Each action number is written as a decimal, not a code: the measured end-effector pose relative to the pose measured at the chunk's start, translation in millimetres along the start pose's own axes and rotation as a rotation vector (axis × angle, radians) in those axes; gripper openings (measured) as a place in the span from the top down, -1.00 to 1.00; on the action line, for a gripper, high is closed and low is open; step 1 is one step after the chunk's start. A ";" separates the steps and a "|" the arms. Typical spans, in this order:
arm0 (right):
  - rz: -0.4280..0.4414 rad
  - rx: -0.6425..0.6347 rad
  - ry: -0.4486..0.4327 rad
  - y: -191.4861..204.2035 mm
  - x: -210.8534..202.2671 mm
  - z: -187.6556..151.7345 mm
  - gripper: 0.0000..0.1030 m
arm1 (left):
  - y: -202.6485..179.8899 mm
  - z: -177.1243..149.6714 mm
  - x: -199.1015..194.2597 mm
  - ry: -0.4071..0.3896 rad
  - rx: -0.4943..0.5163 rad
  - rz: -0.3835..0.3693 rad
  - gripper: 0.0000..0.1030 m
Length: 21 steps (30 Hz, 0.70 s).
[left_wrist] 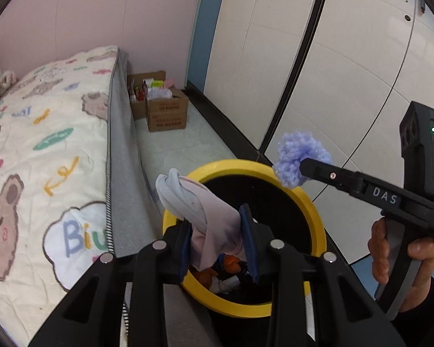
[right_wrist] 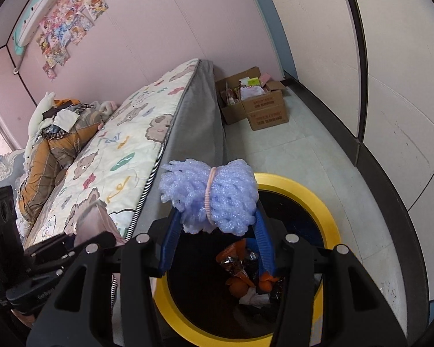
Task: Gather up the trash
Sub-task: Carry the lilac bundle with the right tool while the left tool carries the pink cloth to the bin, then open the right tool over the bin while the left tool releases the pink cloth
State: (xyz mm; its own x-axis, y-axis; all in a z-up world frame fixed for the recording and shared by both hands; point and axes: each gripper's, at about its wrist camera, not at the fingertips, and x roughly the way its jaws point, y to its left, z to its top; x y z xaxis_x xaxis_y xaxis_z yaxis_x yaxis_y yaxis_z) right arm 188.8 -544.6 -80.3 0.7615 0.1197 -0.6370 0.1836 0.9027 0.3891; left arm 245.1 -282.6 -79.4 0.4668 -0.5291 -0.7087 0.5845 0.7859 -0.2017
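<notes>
A black trash bin with a yellow rim (left_wrist: 315,211) (right_wrist: 329,211) stands on the floor beside the bed and holds orange peel and wrappers (right_wrist: 246,271). My left gripper (left_wrist: 217,228) is shut on a rolled pink and pale blue cloth (left_wrist: 199,202) and holds it over the bin's left rim. My right gripper (right_wrist: 214,217) is shut on a bundle of blue foam netting (right_wrist: 217,196) tied with a pink band, held above the bin's far rim. The netting also shows in the left wrist view (left_wrist: 298,156).
A bed with a bear-print quilt (left_wrist: 43,150) (right_wrist: 110,156) runs along the left, with clothes piled at its head (right_wrist: 60,133). Open cardboard boxes (left_wrist: 165,110) (right_wrist: 260,104) sit on the floor beyond the bin. White wardrobe doors (left_wrist: 318,57) line the right.
</notes>
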 end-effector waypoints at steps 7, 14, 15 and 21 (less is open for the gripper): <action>-0.010 0.021 0.022 -8.3 11.1 -4.7 0.08 | 3.2 -3.8 19.3 0.061 -0.035 -0.015 0.42; -0.007 0.043 0.027 -9.1 13.4 -3.8 -0.05 | 1.7 -4.7 18.4 0.060 -0.045 -0.006 0.35; -0.005 0.047 0.026 -8.9 12.7 -4.0 -0.05 | 1.6 -5.2 17.4 0.060 -0.047 -0.007 0.33; -0.012 0.062 0.014 -8.4 8.6 -2.2 -0.19 | 3.3 -4.7 10.1 0.037 -0.057 -0.020 0.03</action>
State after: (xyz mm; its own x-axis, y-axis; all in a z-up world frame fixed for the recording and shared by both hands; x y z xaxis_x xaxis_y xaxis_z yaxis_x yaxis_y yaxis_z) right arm 192.3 -550.2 -90.5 0.7502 0.1153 -0.6510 0.2314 0.8766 0.4219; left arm 248.7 -283.8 -90.4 0.4295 -0.5337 -0.7285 0.5545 0.7926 -0.2537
